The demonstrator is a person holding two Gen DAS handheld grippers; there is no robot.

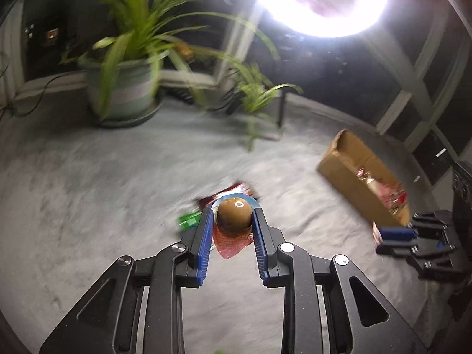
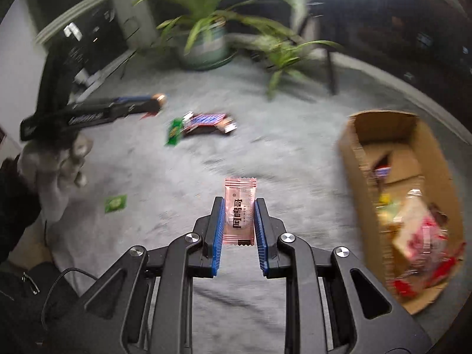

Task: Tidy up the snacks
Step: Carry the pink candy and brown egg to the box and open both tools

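Carrying both snacks clear of the grey table [image 2: 183, 177]: left gripper [image 1: 233, 221] fingers clamp a round brown sweet [image 1: 234, 214], probably wrapped; right gripper [image 2: 238, 218] fingers pinch a pink printed sachet [image 2: 239, 206]. Release over the open cardboard box [image 2: 354, 159], right of both.

My left gripper [image 1: 233, 221] and right gripper [image 2: 238, 219] are black with ribbed blue pads [image 2: 216, 236] and silver screws [image 2: 286, 238]; I wear a pale glove [image 2: 59, 162] and dark sleeve [image 2: 14, 194].
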